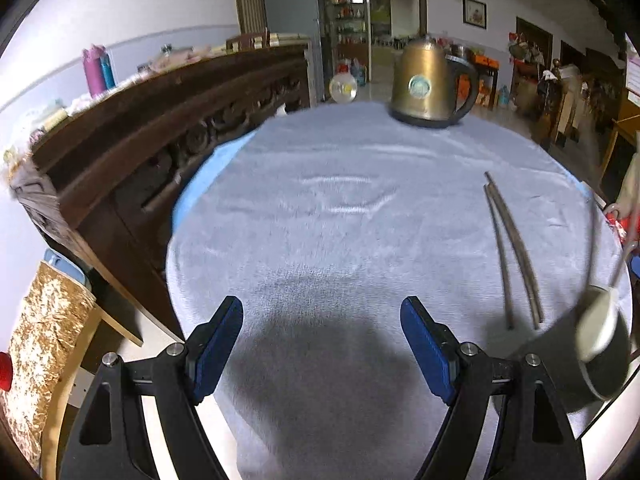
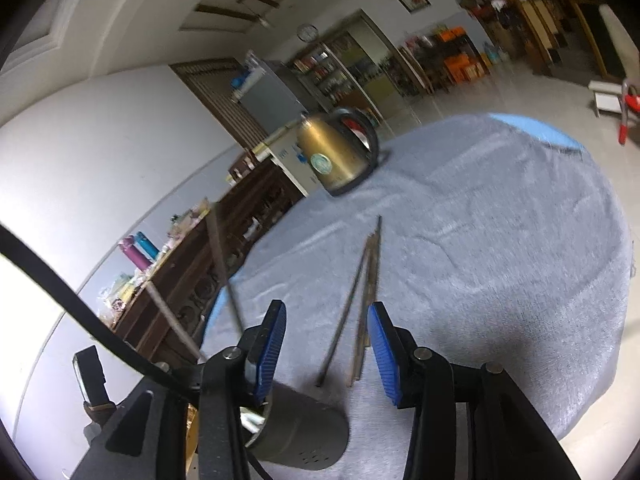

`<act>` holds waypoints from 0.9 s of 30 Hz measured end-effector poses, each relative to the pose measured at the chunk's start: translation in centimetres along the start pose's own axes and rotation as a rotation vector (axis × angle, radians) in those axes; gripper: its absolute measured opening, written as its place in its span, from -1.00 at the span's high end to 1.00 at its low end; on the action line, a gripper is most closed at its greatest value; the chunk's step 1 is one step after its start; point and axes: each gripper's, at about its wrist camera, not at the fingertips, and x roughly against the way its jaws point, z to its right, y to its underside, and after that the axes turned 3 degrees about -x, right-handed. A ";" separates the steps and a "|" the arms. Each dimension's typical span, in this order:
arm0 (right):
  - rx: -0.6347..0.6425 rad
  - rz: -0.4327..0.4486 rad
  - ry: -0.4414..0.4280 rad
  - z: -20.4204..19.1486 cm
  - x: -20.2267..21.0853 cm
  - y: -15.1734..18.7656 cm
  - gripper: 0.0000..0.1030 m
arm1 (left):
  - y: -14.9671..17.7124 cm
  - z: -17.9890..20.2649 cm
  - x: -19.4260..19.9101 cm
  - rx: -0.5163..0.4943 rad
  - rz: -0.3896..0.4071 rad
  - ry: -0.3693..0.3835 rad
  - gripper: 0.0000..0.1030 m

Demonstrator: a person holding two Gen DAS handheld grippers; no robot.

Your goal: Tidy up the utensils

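though a few utensils already stand in the dark holder (image 2: 298,436), the job looks only partly done, since loose chopsticks (image 1: 516,256) still lie on the cloth.

starting at the left of the scene, a carved wooden cabinet (image 1: 160,128) runs close along the left edge of the table (image 1: 320,200), so there is little room to swing wide on that side. the left gripper (image 1: 322,346) hovers over bare grey cloth near the near edge, its blue pads wide apart with nothing between them. the middle of the table is open and flat, the easiest place for moving.

further right, the chopsticks lie side by side, nearly touching at their far tips, pointing toward the far side where a brass kettle (image 1: 430,84) sits well apart from them near the far rim. the right gripper (image 2: 326,344) is just above their near ends; its pads are part open and not pressing on anything, so nothing is held. its left finger sits right against the holder's rim.

at the near right, the holder stands close to the table's edge with a spoon (image 1: 600,320) and thin sticks leaning out of it. judged from this, the loose chopsticks remain to be lifted and dropped in, and a nudge to the holder could tip it off the edge.
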 end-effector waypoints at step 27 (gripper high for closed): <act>0.078 -0.509 0.286 3.1 -30.1 -14.0 0.18 | -10.4 14.0 -15.1 -0.320 -0.224 0.383 -0.58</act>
